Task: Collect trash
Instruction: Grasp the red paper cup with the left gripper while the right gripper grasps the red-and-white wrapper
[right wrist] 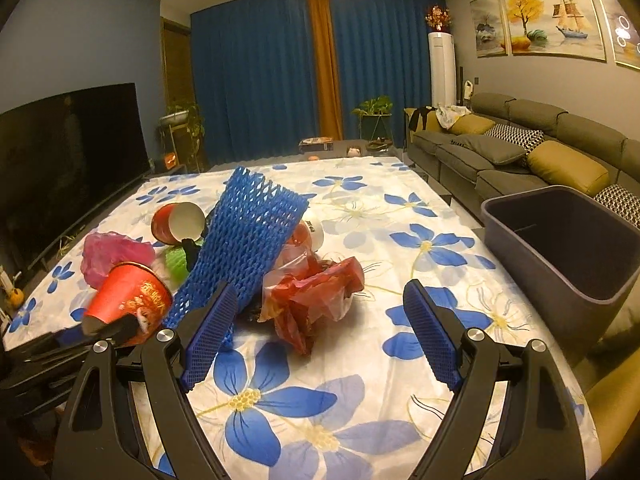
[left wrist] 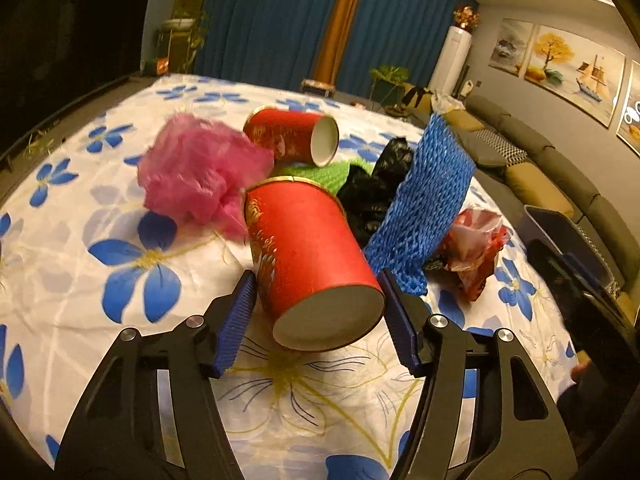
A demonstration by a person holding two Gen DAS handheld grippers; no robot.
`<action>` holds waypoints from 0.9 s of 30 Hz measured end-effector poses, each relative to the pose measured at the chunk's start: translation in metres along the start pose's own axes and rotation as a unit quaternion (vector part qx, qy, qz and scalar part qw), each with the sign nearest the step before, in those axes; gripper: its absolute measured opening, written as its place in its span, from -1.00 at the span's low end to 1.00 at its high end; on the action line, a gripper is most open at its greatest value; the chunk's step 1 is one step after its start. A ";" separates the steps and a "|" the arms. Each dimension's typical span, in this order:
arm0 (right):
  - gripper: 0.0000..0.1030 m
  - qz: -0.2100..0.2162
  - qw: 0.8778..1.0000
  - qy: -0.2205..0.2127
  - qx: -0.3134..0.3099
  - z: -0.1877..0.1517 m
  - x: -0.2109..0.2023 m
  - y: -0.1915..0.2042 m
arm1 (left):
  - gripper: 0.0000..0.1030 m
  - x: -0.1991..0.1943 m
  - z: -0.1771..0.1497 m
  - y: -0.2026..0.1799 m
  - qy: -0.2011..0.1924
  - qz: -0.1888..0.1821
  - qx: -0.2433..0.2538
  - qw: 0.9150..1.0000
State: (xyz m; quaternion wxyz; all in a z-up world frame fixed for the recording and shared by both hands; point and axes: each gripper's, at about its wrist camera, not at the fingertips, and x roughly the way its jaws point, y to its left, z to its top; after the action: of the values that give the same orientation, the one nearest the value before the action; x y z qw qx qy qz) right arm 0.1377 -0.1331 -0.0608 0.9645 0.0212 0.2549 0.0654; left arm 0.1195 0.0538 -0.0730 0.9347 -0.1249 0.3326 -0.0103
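Far wall: full-height blue curtains [right wrist: 260,76] with one orange strip [right wrist: 324,60]. Left: dark television screen [right wrist: 68,168]. Right: grey sectional sofa [right wrist: 520,148] with mustard cushions, framed paintings [right wrist: 544,16] above it. White tower unit [right wrist: 442,68] in far right corner. Warm, dim artificial light.

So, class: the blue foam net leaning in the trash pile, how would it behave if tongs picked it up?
The blue foam net would probably flop, since it already bends and leans against the pile. Its open mesh suggests it is very light for its size. It would likely squash rather than break, and it could snag the red plastic bag beside it.
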 end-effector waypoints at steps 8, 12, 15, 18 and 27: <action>0.34 -0.006 1.000 0.027 0.001 0.004 0.030 0.008 | 0.15 -0.022 0.008 0.004 -0.043 -0.013 0.019 0.999; 0.22 -0.009 0.999 0.047 0.001 0.003 0.042 0.010 | 0.12 -0.020 0.009 0.008 -0.045 -0.023 0.023 0.998; 0.06 -0.008 0.998 0.058 0.006 0.003 0.047 0.008 | 0.03 -0.017 0.009 0.012 -0.039 -0.028 0.020 0.999; -0.29 -0.003 0.998 0.070 0.008 0.002 0.052 0.007 | 0.03 -0.015 0.009 0.014 -0.039 -0.030 0.020 0.999; -0.52 0.000 0.998 0.056 0.008 0.003 0.044 0.002 | 0.02 -0.015 0.010 0.017 -0.040 -0.036 0.023 0.998</action>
State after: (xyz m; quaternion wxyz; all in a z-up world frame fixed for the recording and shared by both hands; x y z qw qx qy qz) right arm 0.1770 -0.1246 -0.0794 0.9484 0.0247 0.3095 0.0643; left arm 0.1126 0.0739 -0.0603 0.9490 -0.1158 0.2896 -0.0463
